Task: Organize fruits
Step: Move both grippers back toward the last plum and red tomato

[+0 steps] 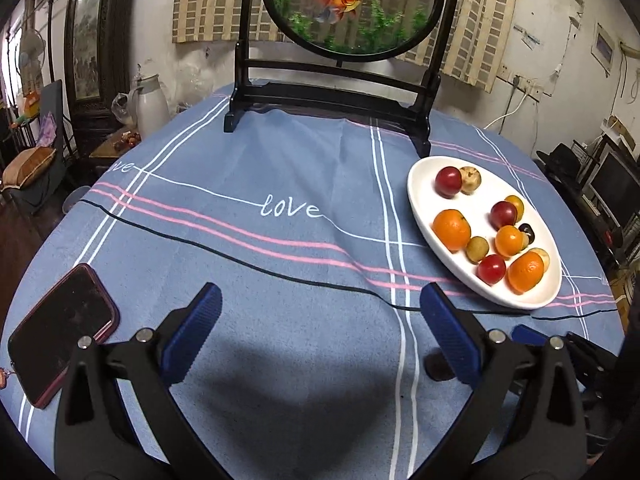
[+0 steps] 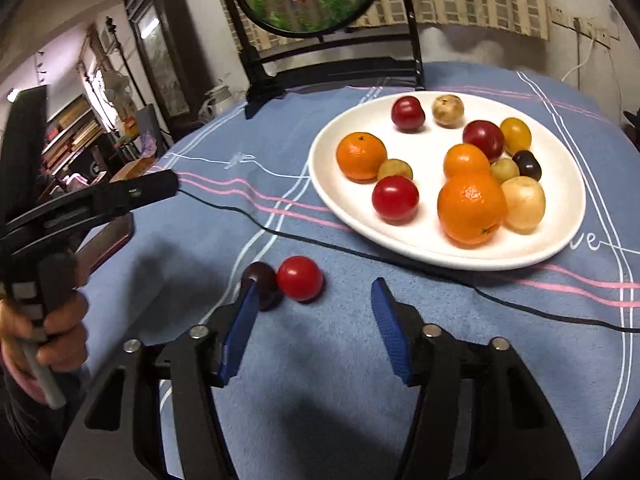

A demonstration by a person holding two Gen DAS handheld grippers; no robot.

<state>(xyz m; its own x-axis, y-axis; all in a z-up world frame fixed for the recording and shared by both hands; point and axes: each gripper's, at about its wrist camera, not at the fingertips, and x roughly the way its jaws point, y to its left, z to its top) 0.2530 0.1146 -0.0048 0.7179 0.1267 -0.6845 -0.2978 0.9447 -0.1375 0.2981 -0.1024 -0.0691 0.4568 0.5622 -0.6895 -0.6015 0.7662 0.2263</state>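
A white oval plate [image 1: 419, 208] [image 2: 325, 184] holds several fruits: oranges [image 2: 471, 208], red ones [image 2: 395, 197] and small yellow and dark ones. Two fruits lie loose on the blue cloth in the right wrist view: a red one [image 2: 300, 278] and a dark one [image 2: 261, 277] touching it. My right gripper [image 2: 314, 286] is open, low over the cloth. The red fruit lies just ahead of its fingertips, untouched, and the dark one sits behind its left finger [image 2: 240, 328]. My left gripper [image 1: 319, 294] stands wide open over bare cloth, left of the plate.
A phone [image 1: 60, 332] lies at the table's left edge. A thin black cable [image 1: 240, 258] [image 2: 400, 258] crosses the cloth in front of the plate. A black stand with a goldfish screen [image 1: 332, 96] occupies the far side. A hand [image 2: 48, 332] grips the left tool's handle.
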